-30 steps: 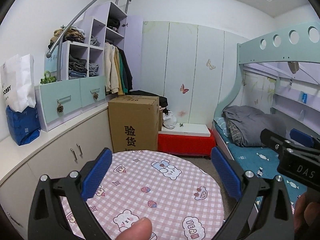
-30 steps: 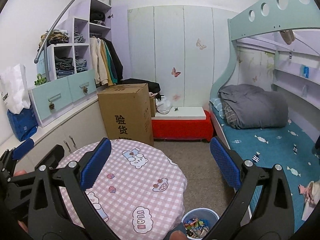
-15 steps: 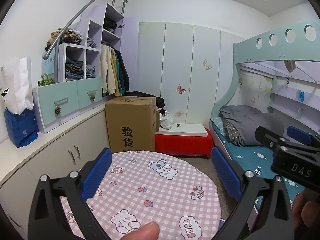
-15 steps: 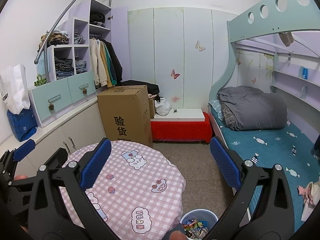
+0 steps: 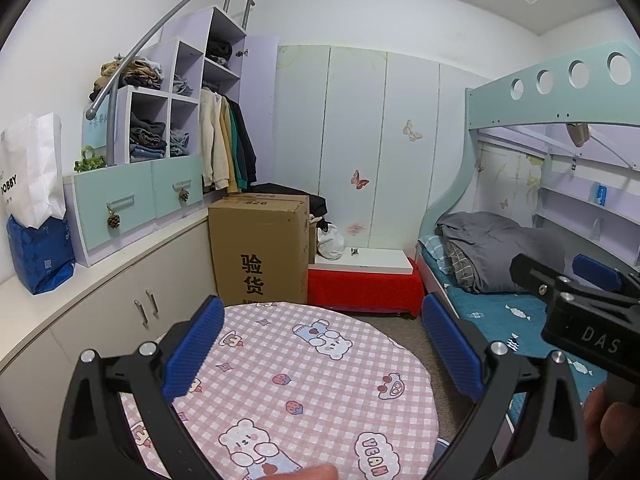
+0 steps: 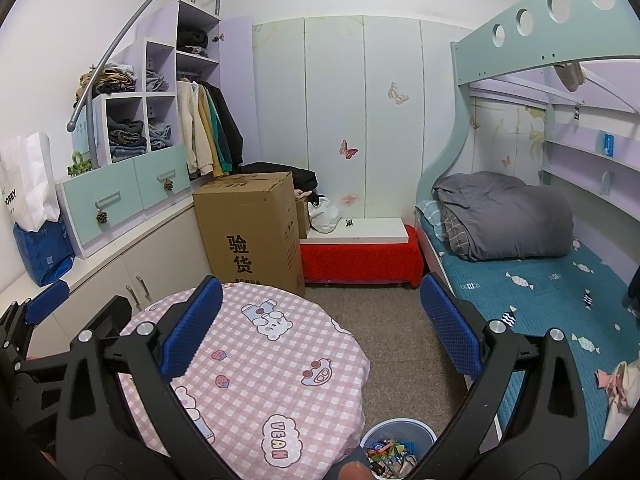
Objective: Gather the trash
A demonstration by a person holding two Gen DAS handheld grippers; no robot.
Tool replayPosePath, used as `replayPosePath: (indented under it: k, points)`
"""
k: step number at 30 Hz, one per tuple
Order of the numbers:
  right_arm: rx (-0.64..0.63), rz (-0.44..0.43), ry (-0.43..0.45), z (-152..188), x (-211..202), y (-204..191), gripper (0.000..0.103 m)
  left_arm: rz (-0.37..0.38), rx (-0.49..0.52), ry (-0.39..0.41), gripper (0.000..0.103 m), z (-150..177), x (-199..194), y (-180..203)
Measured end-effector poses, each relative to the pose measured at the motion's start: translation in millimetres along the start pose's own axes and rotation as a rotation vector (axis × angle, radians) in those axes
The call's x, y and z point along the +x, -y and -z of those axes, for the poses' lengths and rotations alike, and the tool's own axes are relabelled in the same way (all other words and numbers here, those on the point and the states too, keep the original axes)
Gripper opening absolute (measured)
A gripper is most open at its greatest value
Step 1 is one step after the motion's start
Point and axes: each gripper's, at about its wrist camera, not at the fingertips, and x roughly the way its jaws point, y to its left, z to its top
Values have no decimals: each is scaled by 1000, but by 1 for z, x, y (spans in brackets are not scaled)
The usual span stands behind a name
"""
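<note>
A small blue-rimmed trash bin [image 6: 394,446] full of colourful wrappers stands on the floor by the round table, at the bottom of the right wrist view. My left gripper [image 5: 322,346] is open and empty, held above the round table with the pink checked cloth [image 5: 304,384]. My right gripper [image 6: 320,330] is open and empty, over the table's right edge [image 6: 280,364] and the floor. The right gripper also shows at the right of the left wrist view [image 5: 576,292]. The left gripper shows at the left edge of the right wrist view [image 6: 36,332].
A large cardboard box [image 6: 252,232] stands behind the table beside a red-covered low bench [image 6: 360,260]. White cabinets [image 5: 120,300] run along the left. A bunk bed with teal sheet and grey duvet [image 6: 504,216] fills the right. Crumpled cloth [image 6: 618,388] lies on the bed.
Both grippers have tilted and risen slightly, so the room sits lower in both views. Both stay open and empty.
</note>
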Motion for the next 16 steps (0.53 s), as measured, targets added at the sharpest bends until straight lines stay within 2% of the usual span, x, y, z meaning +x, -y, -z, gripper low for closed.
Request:
replayPosePath:
  k: [7,16]
  points:
    - [8,3,0,0,-1,0,97,15,4,14,97,2,-3,6]
    - [14,3,2,0,-3,0,97,-12,23,4,97,1,-2,13]
